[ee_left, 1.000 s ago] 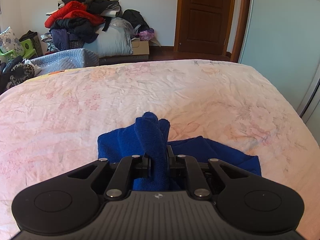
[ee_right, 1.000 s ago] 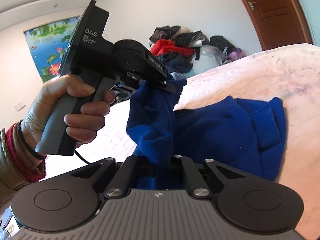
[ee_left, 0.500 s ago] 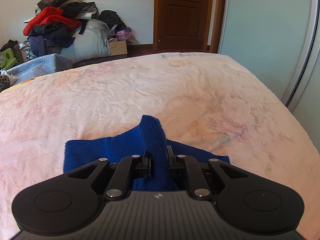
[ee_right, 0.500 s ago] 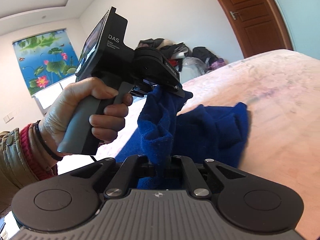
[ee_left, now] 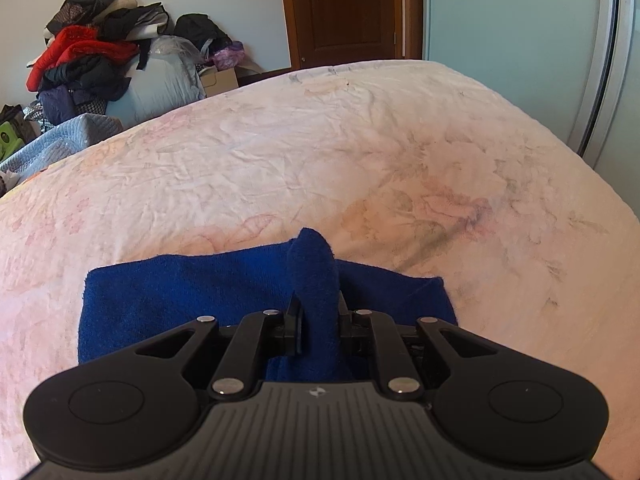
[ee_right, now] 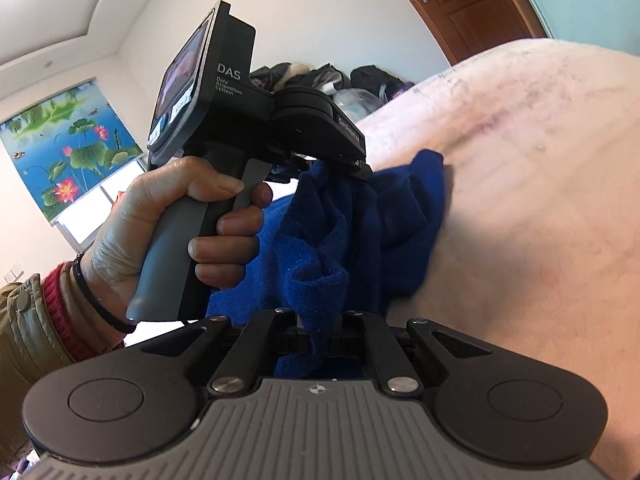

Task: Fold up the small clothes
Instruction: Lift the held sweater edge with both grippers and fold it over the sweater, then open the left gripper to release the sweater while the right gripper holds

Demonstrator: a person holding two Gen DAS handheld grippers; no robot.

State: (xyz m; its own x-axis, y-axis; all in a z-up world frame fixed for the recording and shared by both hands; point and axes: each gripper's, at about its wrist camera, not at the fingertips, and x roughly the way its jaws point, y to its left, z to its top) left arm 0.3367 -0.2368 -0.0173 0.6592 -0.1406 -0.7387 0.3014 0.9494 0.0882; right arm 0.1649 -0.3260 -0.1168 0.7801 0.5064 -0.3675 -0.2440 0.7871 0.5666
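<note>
With both grippers pinching the same blue garment, most of the risk is in how they let go. The left gripper [ee_left: 318, 330], low centre of its own view, has its jaws clamped on a thick bunched ridge of the blue knit garment [ee_left: 180, 300], and the rest of the cloth lies spread on the bed just past the fingers. The right gripper [ee_right: 320, 336], bottom centre of its view, is squeezed tight on another fold of the same garment, and the cloth runs up from there to the left gripper, held by the person's left hand [ee_right: 176, 232] at middle left of that frame.

What could go wrong, as I see it:
- If one side releases before the fold is laid flat, the bunched part probably flops back and the edges won't line up.
- That ridge in the left jaws looks like several layers. Pull away without opening fully and the fuzzy knit could snag and drag the whole piece across the floral bedsheet [ee_left: 360, 140].
- The sheet is already wrinkled, so any sideways tug may ruck it up under the garment.
- The far corner at centre right of the right view looks crumpled, so it may stay lumpy.
</note>
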